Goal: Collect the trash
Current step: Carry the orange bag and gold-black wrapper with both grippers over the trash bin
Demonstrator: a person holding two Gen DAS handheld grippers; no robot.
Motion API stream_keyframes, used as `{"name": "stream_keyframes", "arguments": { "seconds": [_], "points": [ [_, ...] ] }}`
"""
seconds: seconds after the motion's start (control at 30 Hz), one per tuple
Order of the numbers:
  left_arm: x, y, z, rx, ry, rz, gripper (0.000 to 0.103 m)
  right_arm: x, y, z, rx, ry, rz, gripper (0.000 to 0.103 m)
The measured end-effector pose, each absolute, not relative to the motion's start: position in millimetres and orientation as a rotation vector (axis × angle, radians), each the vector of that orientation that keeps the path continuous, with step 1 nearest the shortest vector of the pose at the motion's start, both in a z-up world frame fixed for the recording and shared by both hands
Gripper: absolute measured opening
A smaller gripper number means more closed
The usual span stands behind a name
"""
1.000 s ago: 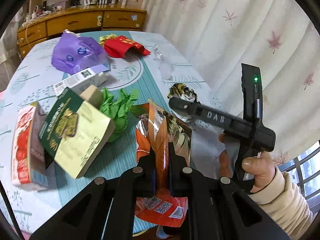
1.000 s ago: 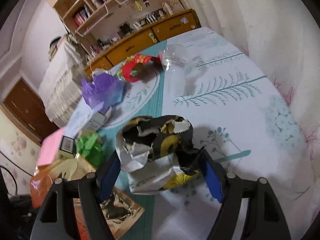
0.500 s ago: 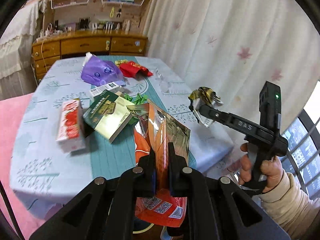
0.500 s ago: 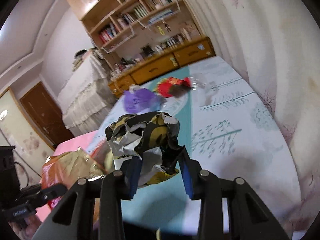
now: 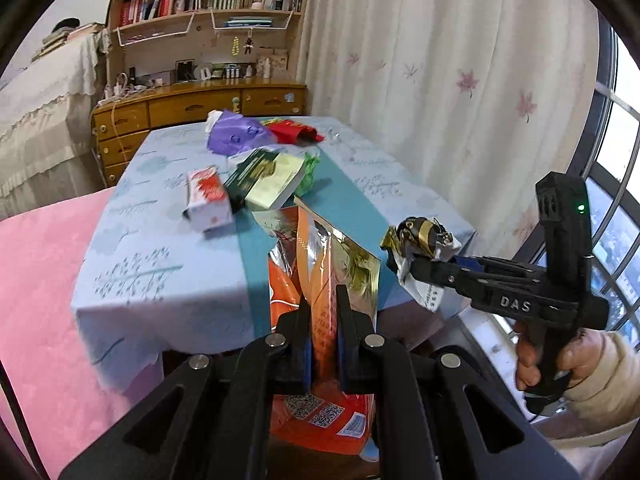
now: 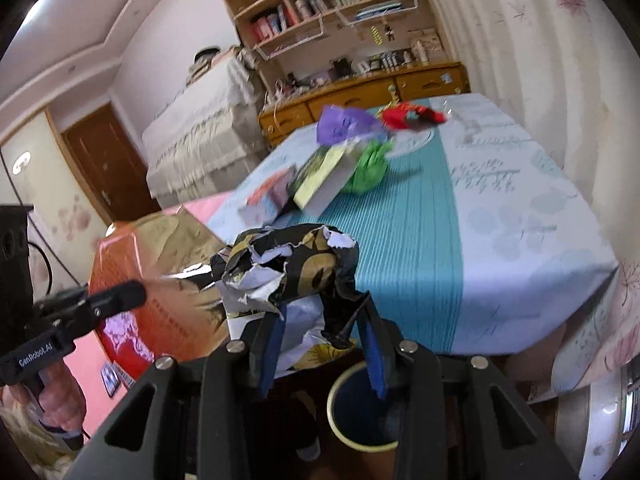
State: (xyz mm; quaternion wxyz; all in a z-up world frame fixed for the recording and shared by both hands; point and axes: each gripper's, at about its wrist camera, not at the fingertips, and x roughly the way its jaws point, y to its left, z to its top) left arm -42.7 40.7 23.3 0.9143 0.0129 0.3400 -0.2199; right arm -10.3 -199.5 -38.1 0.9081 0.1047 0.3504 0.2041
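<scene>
The counter (image 5: 168,264), draped in a pale blue cloth with a teal stripe down its middle, filled the middle of both views, with a wooden dresser (image 5: 188,108) and bookshelves (image 5: 208,0) beyond its far edge and a flowered curtain (image 5: 440,92) along one side. Off its near edge, low in the right wrist view, stood a round bin (image 6: 362,412) with a pale rim and dark inside. Toward the far edge lay a purple bag (image 5: 236,136) and, beside it, a red packet (image 5: 294,133); nearer the middle lay a green and cream box (image 5: 266,178) touching a red and white box (image 5: 208,200), with a crumpled green wrapper (image 5: 309,172) just behind. The left claw (image 5: 323,336) was clamped tight on an orange foil snack bag (image 5: 320,276), held upright off the near edge of the counter. The right claw (image 6: 326,344), gripped by a hand (image 5: 560,360) in a cream sleeve, was closed on a crumpled black, gold and white wrapper (image 6: 288,272), also clear of the counter and above the bin.
</scene>
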Motion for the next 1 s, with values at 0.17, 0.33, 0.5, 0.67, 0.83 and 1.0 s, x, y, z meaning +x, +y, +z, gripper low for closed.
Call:
{"name": "stream_keyframes", "arguments": {
  "seconds": [0.17,0.33,0.5,0.67,0.83,1.0],
  "points": [
    [-50.8,46.2,-13.9,0.053,0.706,-0.421,0.007,-20.1,-177.9,-63.9,0.121,0.753,0.388,0.036],
    [-37.7,55.4,-62.0,0.012,0.781,-0.407,0.007,-16.2,-162.2,-100.0,0.067,0.82,0.356,0.036],
    [-21.6,58.3,-108.9,-0.027,0.839,-0.405,0.007,-9.8,-149.0,-139.1,0.037,0.897,0.33,0.036],
    [5.1,54.5,-158.1,-0.099,0.943,-0.404,0.007,4.3,-147.7,-186.8,0.045,0.976,0.292,0.036],
    [34.3,47.0,-207.6,-0.121,1.019,-0.35,0.007,25.5,-161.8,-242.4,0.147,1.07,0.246,0.036],
    [54.0,36.6,-254.8,-0.128,1.102,-0.303,0.007,43.1,-176.7,-297.0,0.271,1.157,0.19,0.036]
  ]
}}
